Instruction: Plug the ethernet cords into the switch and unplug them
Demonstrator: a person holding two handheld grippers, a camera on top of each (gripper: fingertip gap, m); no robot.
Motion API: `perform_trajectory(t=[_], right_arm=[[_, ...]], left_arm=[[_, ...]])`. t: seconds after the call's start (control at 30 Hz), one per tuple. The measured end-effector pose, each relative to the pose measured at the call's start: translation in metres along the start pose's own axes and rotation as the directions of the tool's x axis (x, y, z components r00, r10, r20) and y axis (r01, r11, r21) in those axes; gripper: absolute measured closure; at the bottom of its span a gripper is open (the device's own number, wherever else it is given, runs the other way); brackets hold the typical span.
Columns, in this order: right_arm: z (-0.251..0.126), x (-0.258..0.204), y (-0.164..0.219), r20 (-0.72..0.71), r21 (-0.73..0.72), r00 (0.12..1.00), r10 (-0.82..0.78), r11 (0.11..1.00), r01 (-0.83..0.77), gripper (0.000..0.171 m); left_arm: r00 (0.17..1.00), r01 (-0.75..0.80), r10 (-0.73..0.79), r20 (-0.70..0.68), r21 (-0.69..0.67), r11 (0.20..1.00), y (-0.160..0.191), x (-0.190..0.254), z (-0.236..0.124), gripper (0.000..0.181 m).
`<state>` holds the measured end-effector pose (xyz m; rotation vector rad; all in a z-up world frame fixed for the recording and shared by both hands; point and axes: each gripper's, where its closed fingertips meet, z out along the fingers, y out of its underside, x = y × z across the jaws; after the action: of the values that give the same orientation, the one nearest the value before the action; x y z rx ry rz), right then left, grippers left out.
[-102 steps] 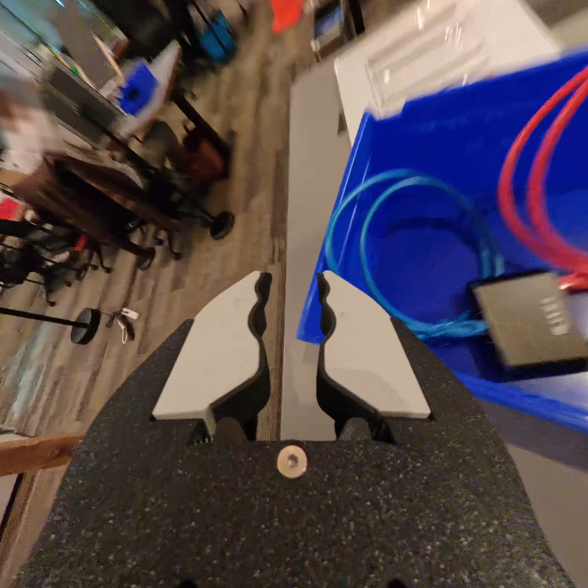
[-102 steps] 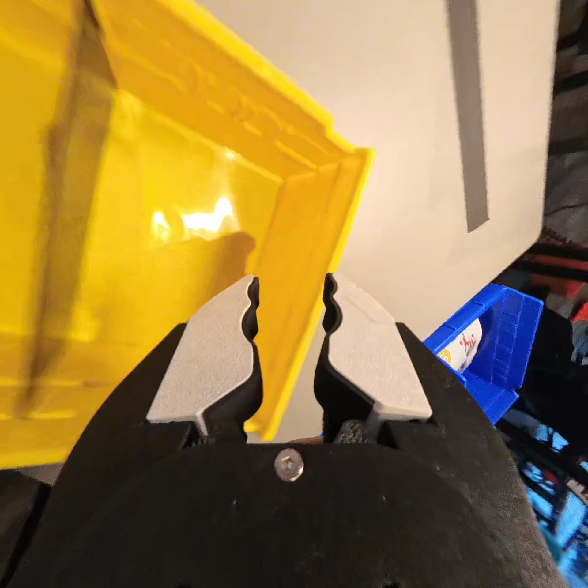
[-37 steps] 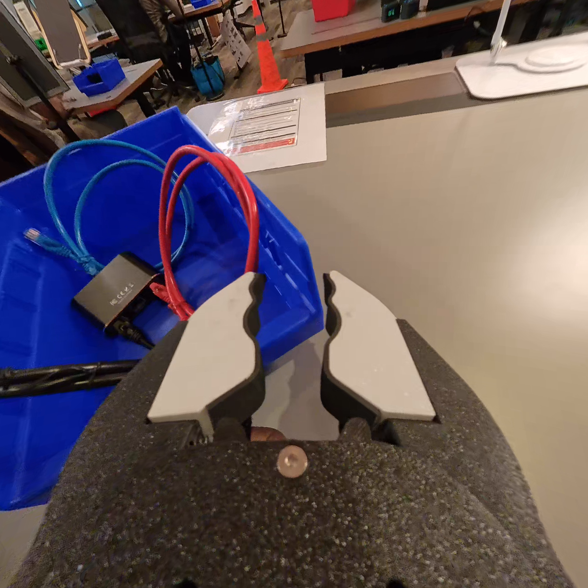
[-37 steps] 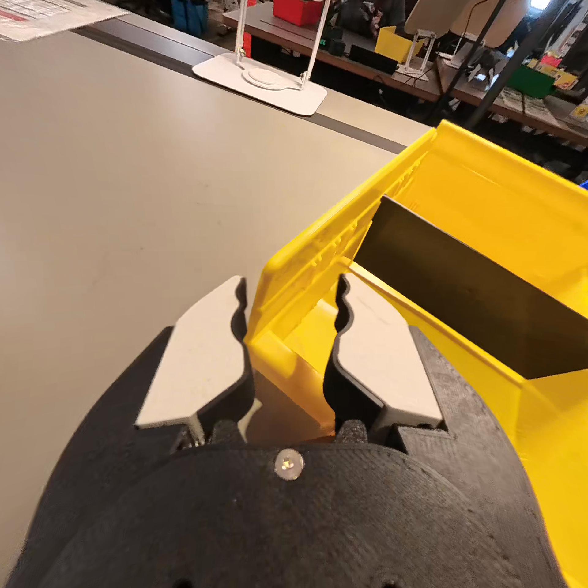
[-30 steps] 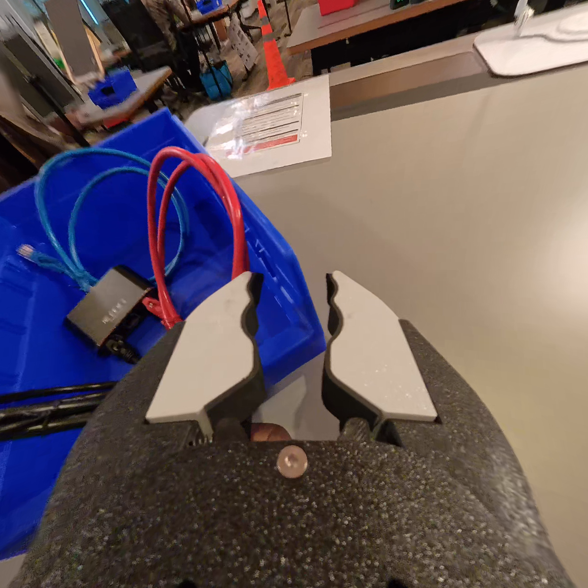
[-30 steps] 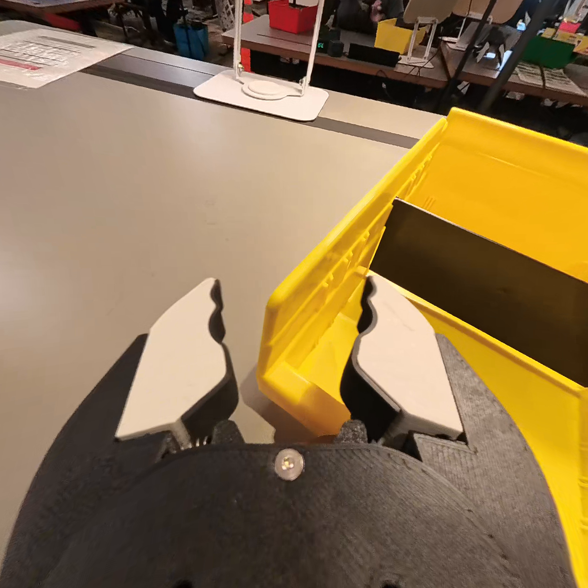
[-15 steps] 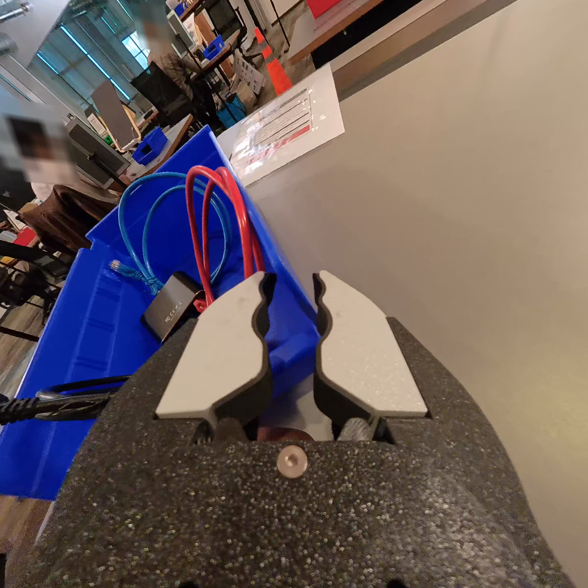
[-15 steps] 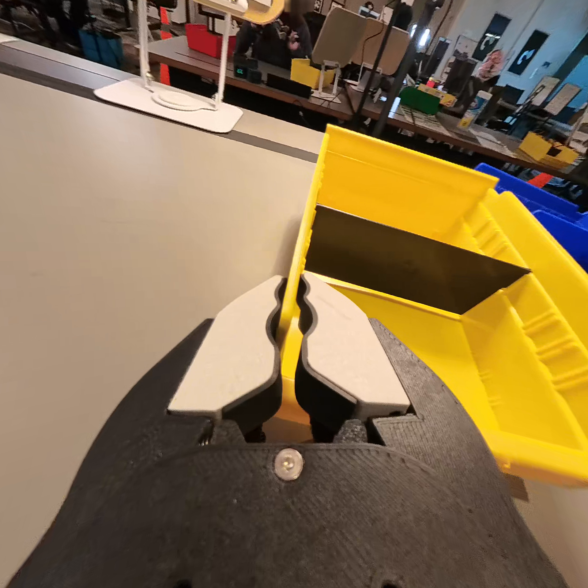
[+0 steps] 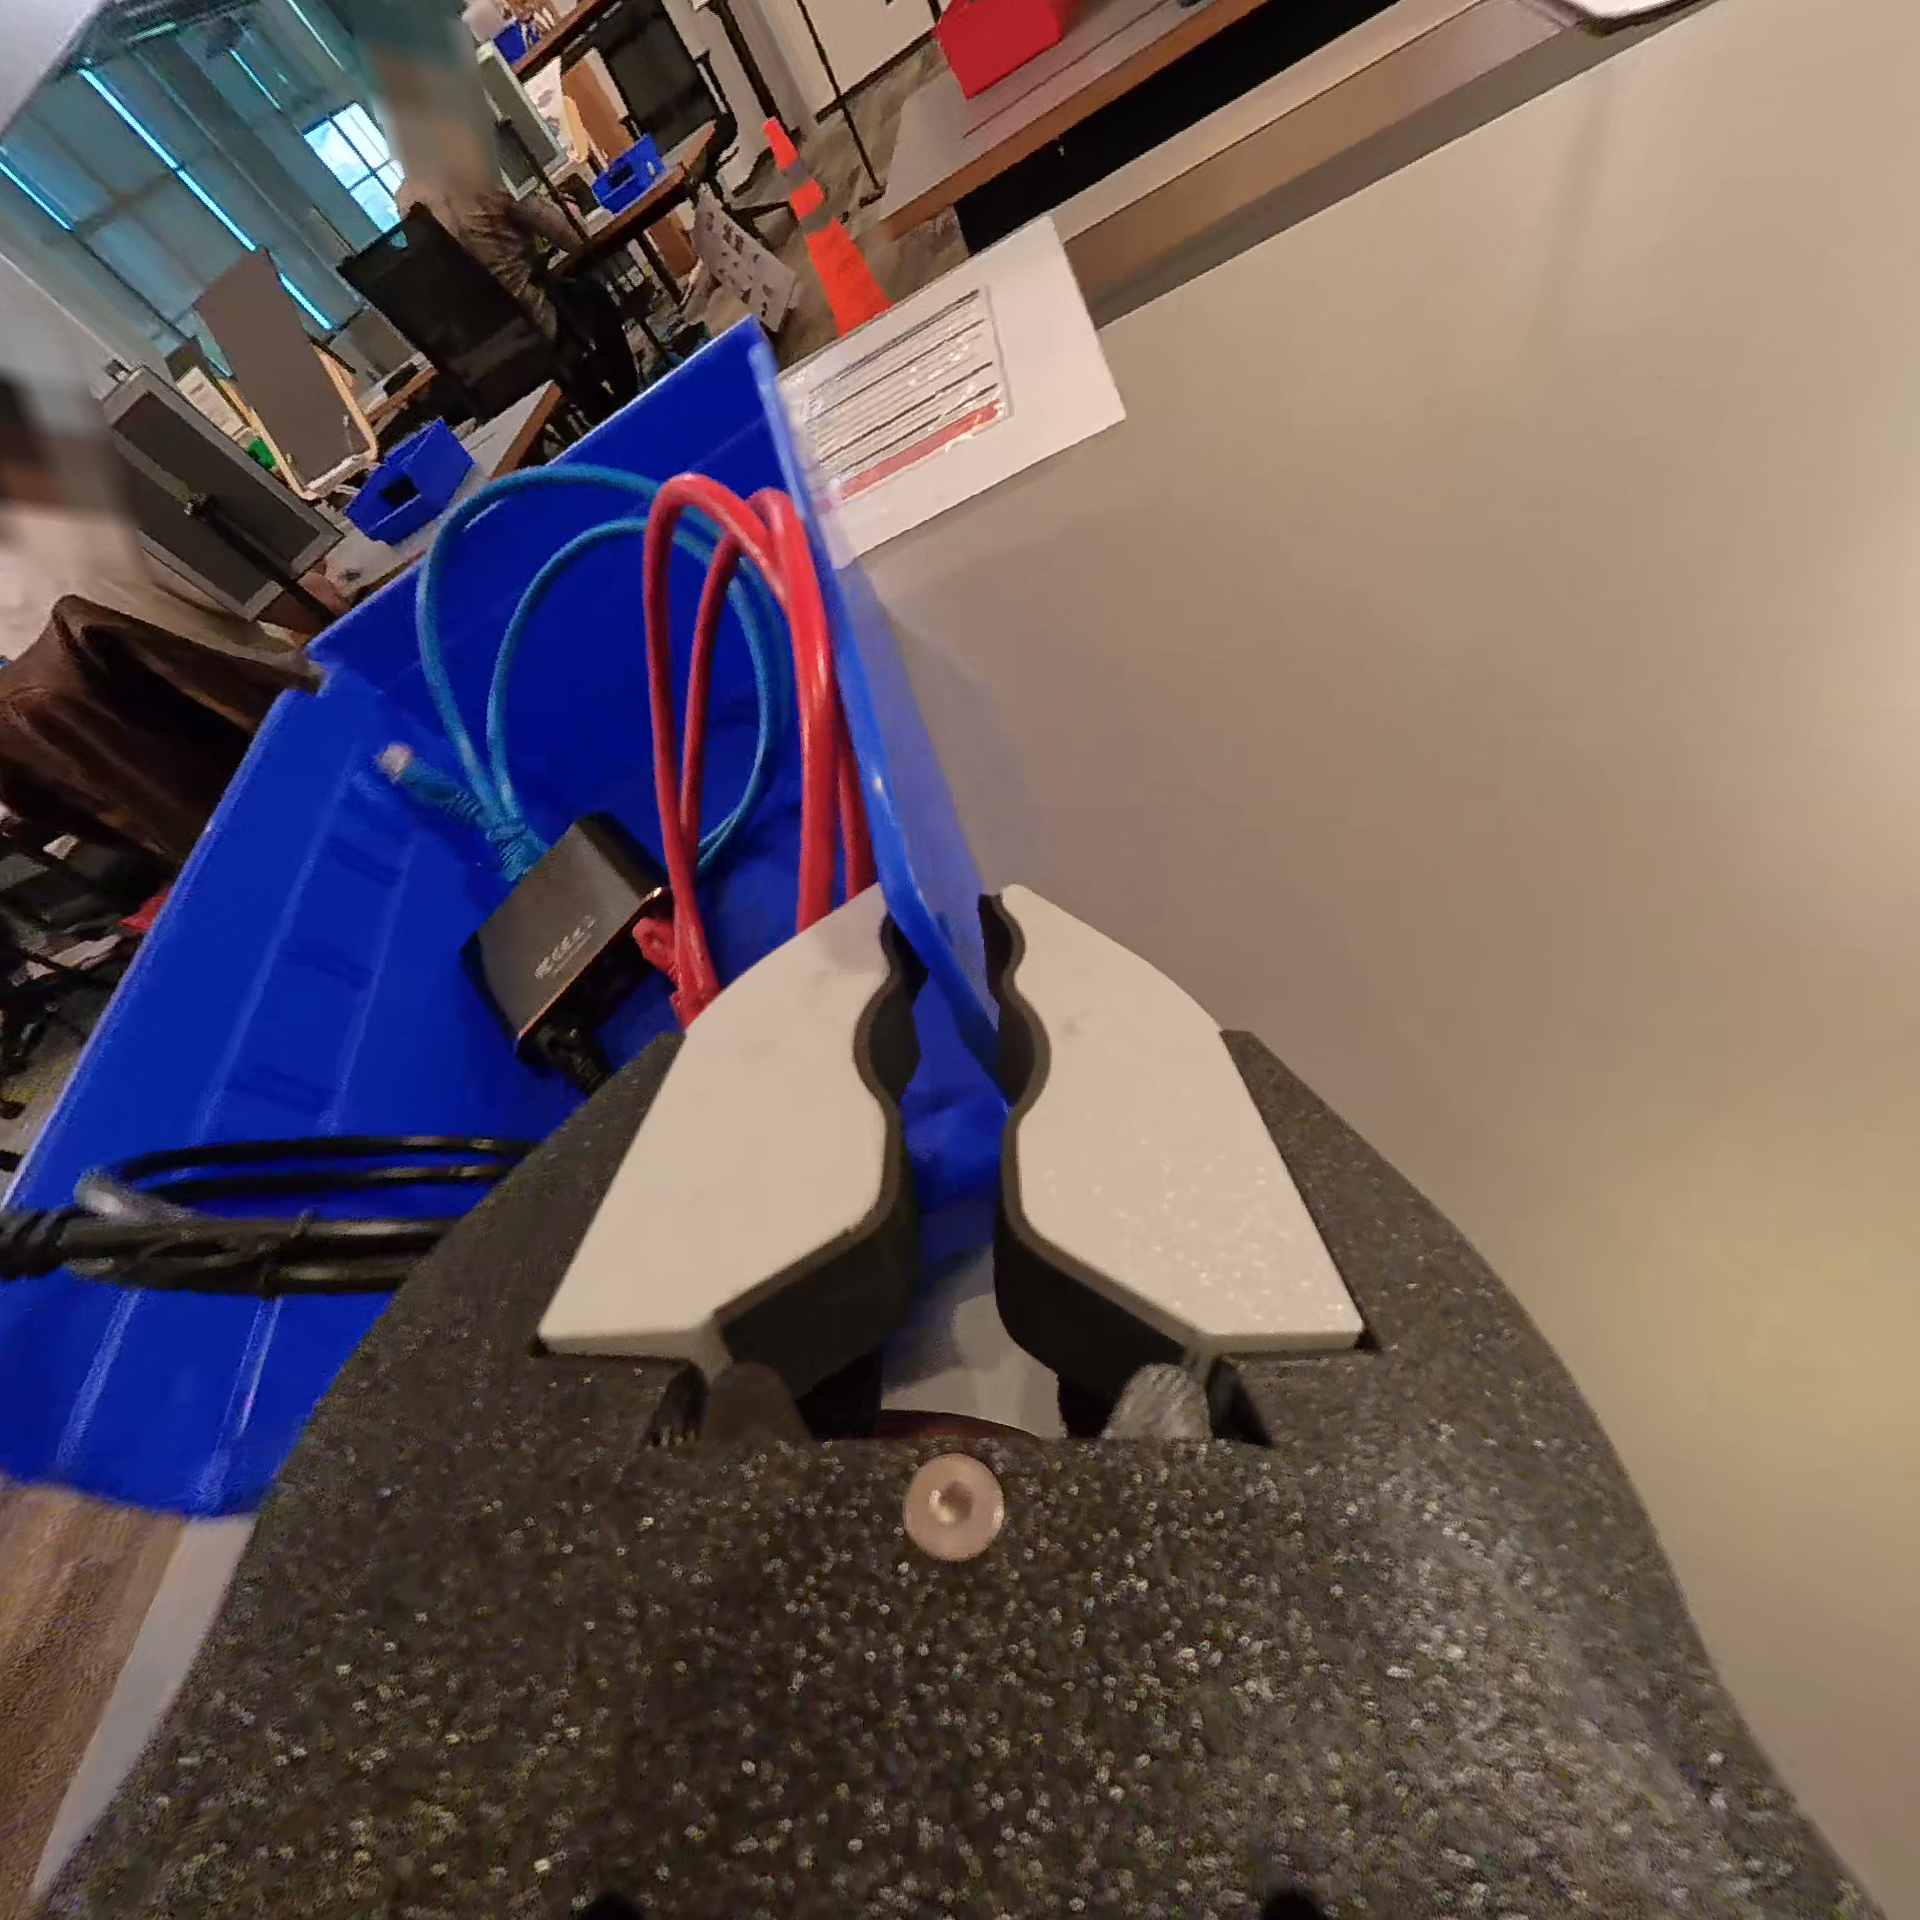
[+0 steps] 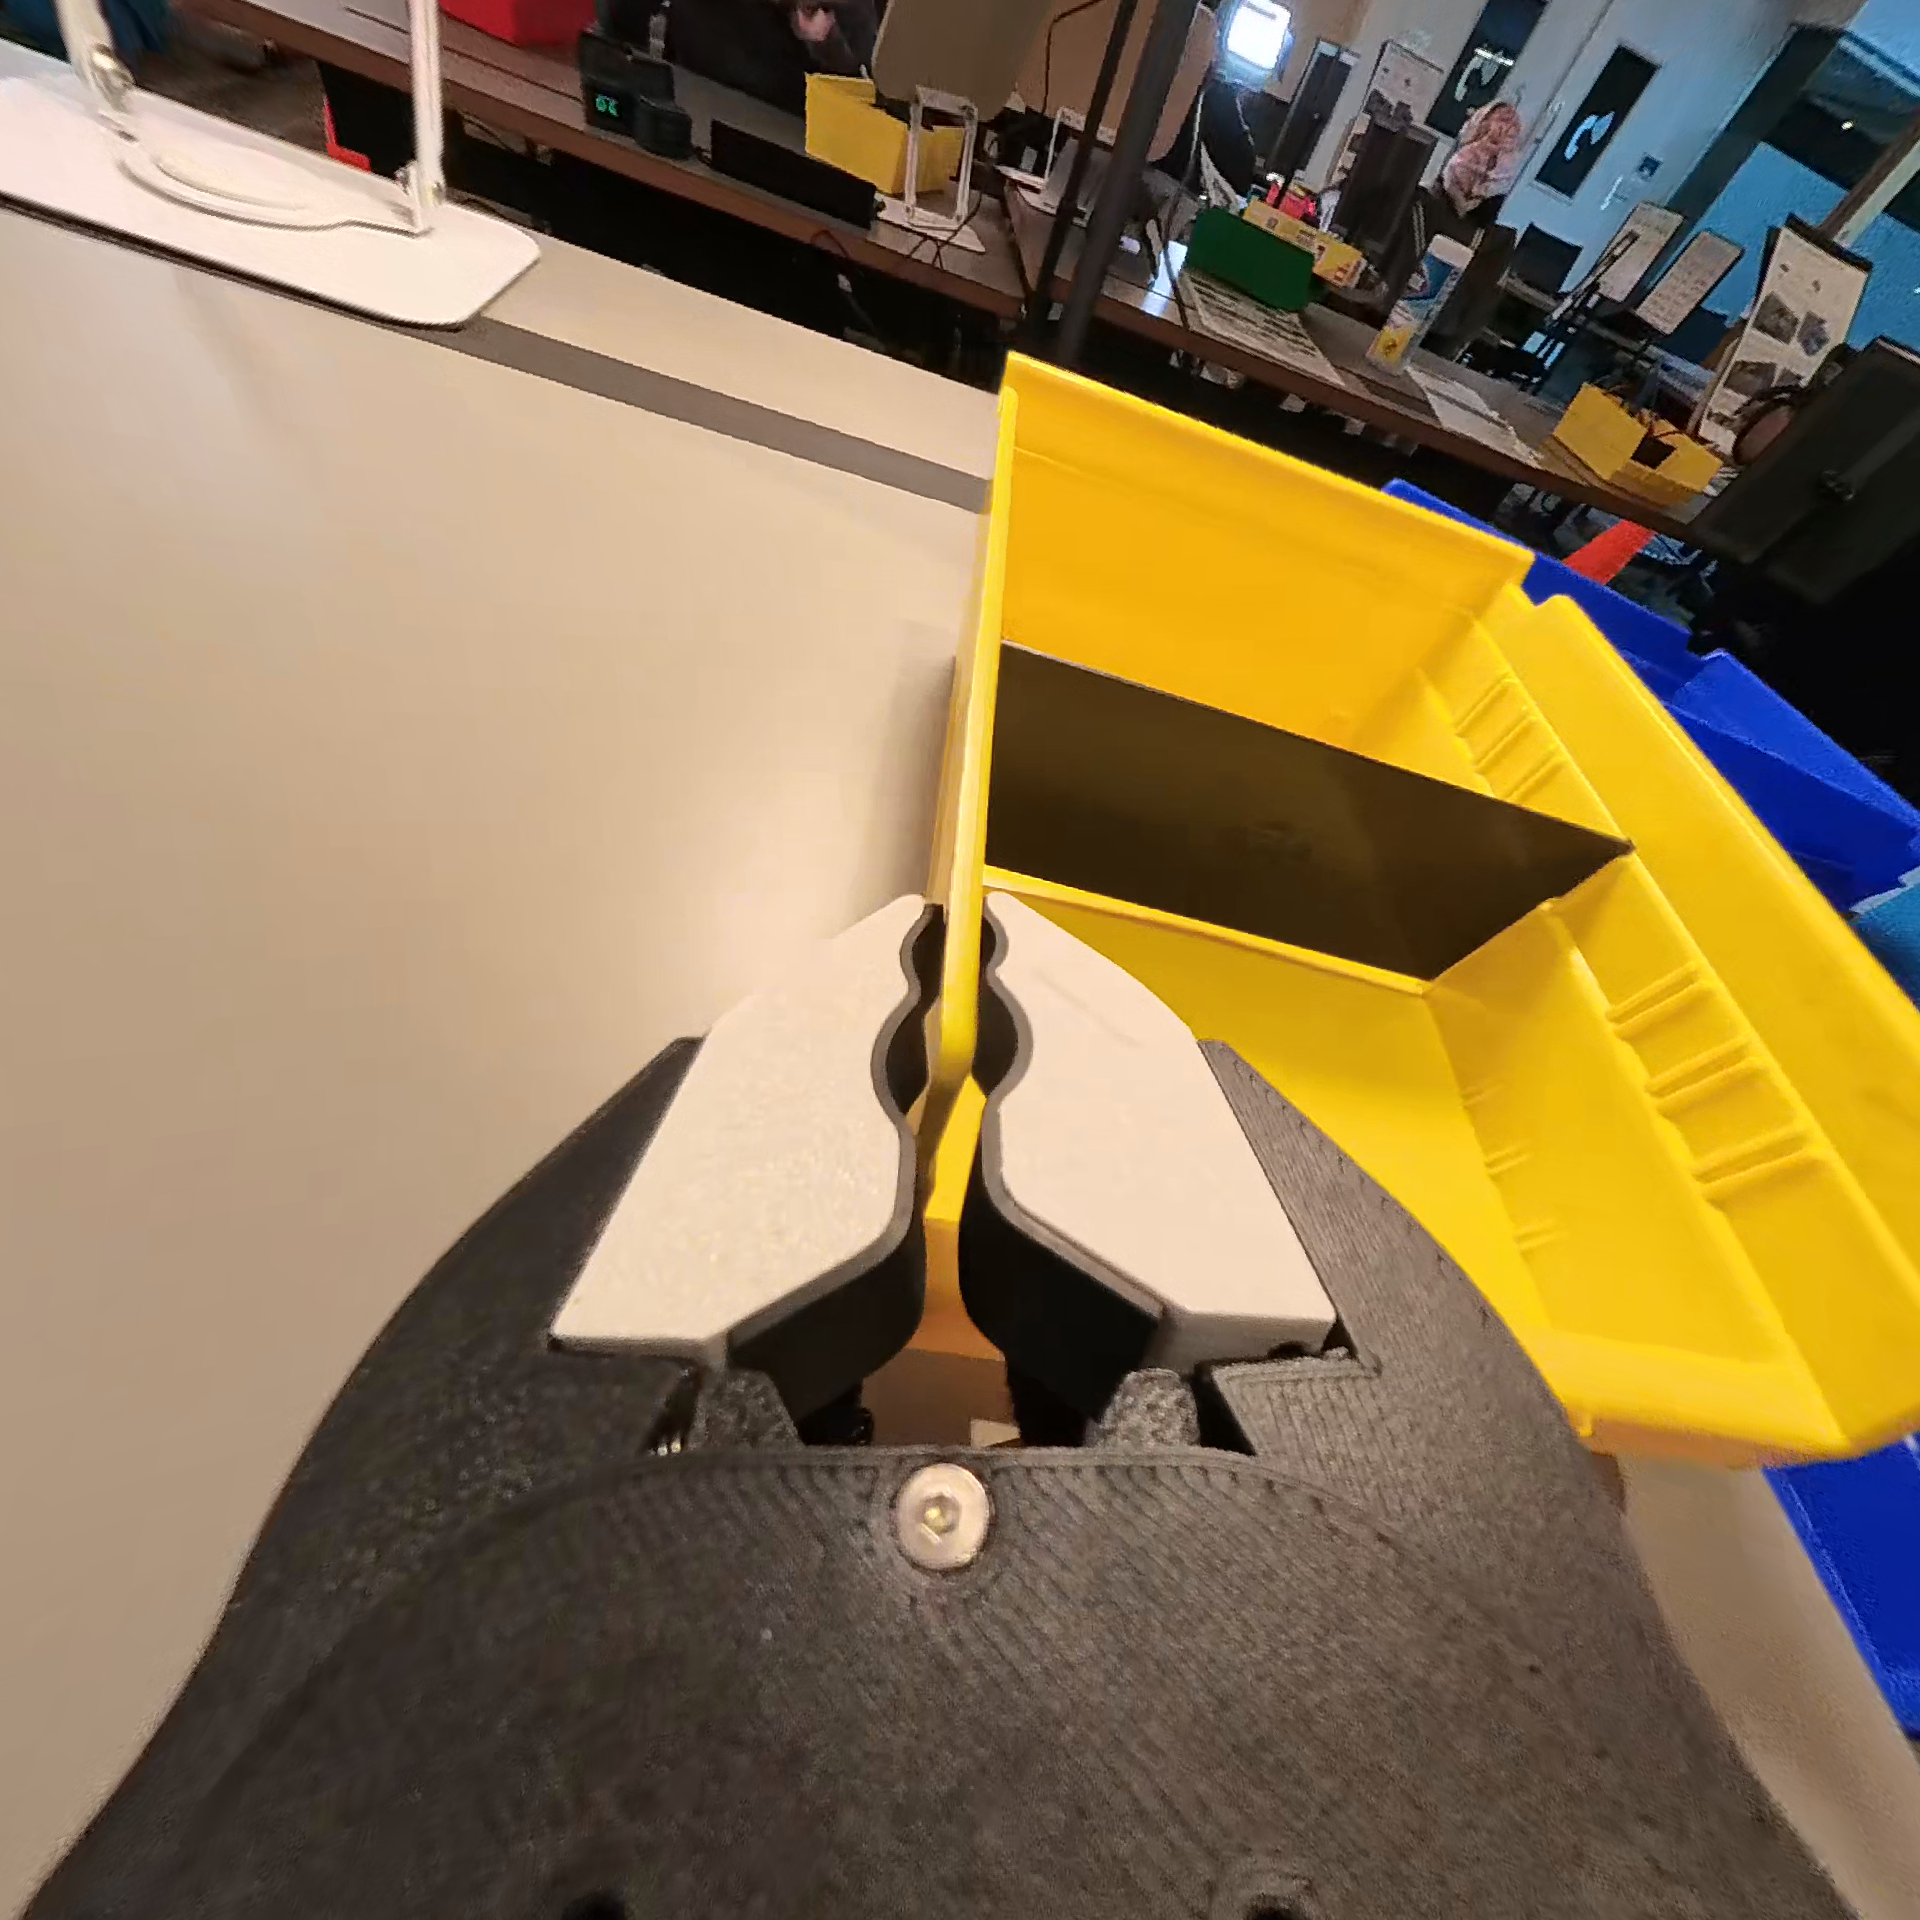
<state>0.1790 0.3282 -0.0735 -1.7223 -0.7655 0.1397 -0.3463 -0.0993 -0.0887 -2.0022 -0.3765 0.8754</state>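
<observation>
In the left wrist view a blue bin holds a small black switch, a looped blue ethernet cord with one loose plug, a looped red ethernet cord and a black cable. My left gripper is shut on the bin's right wall. In the right wrist view my right gripper is shut on the left wall of a yellow bin, which has a black divider across it and looks empty.
The bins sit on a beige table. A laminated sheet lies beyond the blue bin. A white stand base sits at the table's far edge. More blue bins lie right of the yellow one.
Both grippers swung round onto the bins over the last seconds. The right gripper closed from wide open onto the yellow bin's wall; the left one narrowed onto the blue bin's wall.
</observation>
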Motion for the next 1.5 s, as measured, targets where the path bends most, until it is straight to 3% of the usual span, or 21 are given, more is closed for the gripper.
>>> perform_trajectory(t=[0.37, 0.6, 1.27, 1.37, 1.5], right_arm=[[0.02, 0.026, 0.003, 0.053, -0.047, 0.998, -0.017, 0.999, 0.02, 0.167], [0.009, 0.039, 0.011, 0.08, -0.04, 0.997, 0.02, 0.999, -0.017, 0.168], [0.034, 0.049, 0.006, 0.063, -0.05, 0.998, 0.017, 0.999, -0.014, 0.168], [0.031, 0.049, 0.007, 0.07, -0.052, 0.996, 0.05, 0.998, -0.047, 0.167], [0.007, 0.051, 0.006, 0.071, -0.073, 0.997, 0.042, 0.997, -0.037, 0.146]], left_arm=[[0.995, 0.053, -0.052, -0.09, 0.009, 0.999, 0.023, -0.044, 0.0, 0.176], [0.993, 0.038, -0.035, -0.113, 0.028, 0.999, 0.024, -0.053, 0.009, 0.176], [0.99, 0.04, -0.035, -0.138, 0.035, 0.999, 0.023, -0.061, 0.022, 0.176], [0.987, 0.032, -0.026, -0.158, 0.037, 0.999, 0.023, -0.06, 0.02, 0.173], [0.969, 0.062, -0.041, -0.245, 0.077, 0.995, 0.008, -0.056, -0.008, 0.15]])
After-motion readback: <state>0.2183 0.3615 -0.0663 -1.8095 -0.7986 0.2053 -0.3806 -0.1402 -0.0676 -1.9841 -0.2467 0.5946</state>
